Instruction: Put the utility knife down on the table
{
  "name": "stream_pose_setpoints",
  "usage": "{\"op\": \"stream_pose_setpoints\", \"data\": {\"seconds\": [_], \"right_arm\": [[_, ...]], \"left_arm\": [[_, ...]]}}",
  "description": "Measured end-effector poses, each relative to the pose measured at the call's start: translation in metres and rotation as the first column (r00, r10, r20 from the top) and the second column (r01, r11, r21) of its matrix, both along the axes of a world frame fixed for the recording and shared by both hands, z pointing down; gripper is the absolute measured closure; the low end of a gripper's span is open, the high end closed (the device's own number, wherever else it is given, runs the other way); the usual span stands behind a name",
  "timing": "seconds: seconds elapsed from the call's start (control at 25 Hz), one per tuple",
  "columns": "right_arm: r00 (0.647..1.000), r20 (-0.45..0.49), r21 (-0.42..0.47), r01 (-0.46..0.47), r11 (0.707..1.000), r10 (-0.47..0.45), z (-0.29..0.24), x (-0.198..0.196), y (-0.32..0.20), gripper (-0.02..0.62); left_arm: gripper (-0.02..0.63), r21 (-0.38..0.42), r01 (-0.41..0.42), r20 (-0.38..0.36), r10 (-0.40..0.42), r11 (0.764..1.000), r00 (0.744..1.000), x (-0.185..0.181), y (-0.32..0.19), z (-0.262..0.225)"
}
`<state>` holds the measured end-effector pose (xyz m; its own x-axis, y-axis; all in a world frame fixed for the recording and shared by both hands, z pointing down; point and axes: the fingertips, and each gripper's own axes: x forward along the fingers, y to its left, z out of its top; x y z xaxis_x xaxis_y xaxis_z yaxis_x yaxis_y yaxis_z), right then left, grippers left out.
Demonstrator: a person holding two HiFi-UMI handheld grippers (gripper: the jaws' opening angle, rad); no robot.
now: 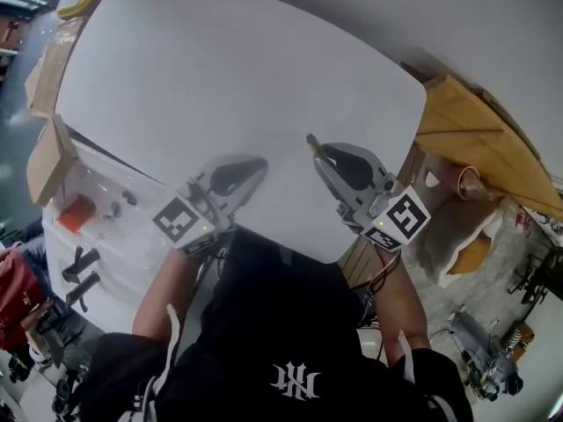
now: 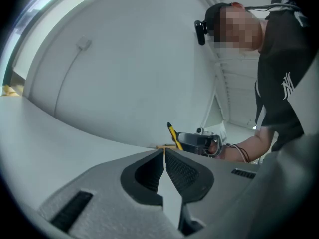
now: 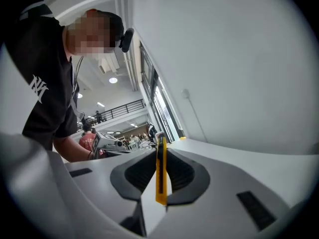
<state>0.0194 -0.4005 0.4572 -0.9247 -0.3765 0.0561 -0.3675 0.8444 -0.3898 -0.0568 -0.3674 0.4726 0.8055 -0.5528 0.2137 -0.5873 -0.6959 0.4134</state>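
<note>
Right gripper (image 3: 160, 156): jaws clamped on the utility knife (image 3: 160, 176), pads pressing both flat sides.
Utility knife: yellow, held edge-on between the right pads, its dark tip poking out past the jaw ends, over the near right part of the table (image 1: 220, 77).
Left gripper (image 2: 163, 156): jaw tips pressed together, nothing between them; it is near the table's near edge, left of the right gripper.
Contact: whether the knife touches the table cannot be told.

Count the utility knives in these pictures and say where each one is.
1. The utility knife is held by the right gripper, clamped between its jaws, over the table. None shows elsewhere.
</note>
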Motion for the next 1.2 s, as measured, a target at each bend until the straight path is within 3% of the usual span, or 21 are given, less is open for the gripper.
{"op": "stream_pose_setpoints", "data": {"seconds": [0.12,0.28,0.44,0.52,0.68,0.84,0.92,1.08,1.2], "right_arm": [[0.997,-0.07,-0.024,-0.032,0.999,0.03,0.038,-0.017,-0.052,0.545],[0.989,-0.141,-0.024,-0.038,0.999,0.034,0.083,-0.035,-0.116,0.545],[0.983,-0.181,-0.02,-0.02,1.0,0.016,0.12,-0.057,-0.171,0.545],[0.978,-0.208,-0.009,-0.014,1.0,0.012,0.137,-0.066,-0.193,0.545],[0.962,-0.274,0.012,0.014,1.0,-0.011,0.164,-0.078,-0.225,0.545],[0.903,-0.43,0.106,0.054,0.993,-0.003,0.186,-0.085,-0.245,0.545],[0.854,-0.521,0.143,0.103,0.984,-0.013,0.196,-0.089,-0.25,0.545],[0.732,-0.678,0.142,0.222,0.965,-0.069,0.218,-0.093,-0.25,0.545],[0.688,-0.719,0.112,0.251,0.961,-0.096,0.224,-0.095,-0.251,0.545]], "left_arm": [[0.591,-0.032,0.013,0.001,-0.013,0.999,1.0,-0.022,-0.05,0.037],[0.591,-0.012,-0.009,0.001,0.009,1.0,1.0,-0.033,-0.107,0.072],[0.591,-0.018,0.039,0.004,-0.039,0.999,0.999,-0.052,-0.163,0.099],[0.591,0.007,0.058,-0.002,-0.058,0.998,0.998,-0.06,-0.187,0.106],[0.591,0.078,0.05,0.054,-0.055,0.996,0.997,-0.065,-0.217,0.122],[0.591,0.143,0.031,0.115,-0.048,0.989,0.992,-0.061,-0.23,0.132],[0.591,0.171,0.021,0.158,-0.048,0.985,0.986,-0.059,-0.236,0.136],[0.591,0.199,-0.002,0.189,-0.037,0.98,0.981,-0.056,-0.243,0.144],[0.591,0.186,-0.01,0.196,-0.027,0.982,0.98,-0.056,-0.244,0.15]]}}
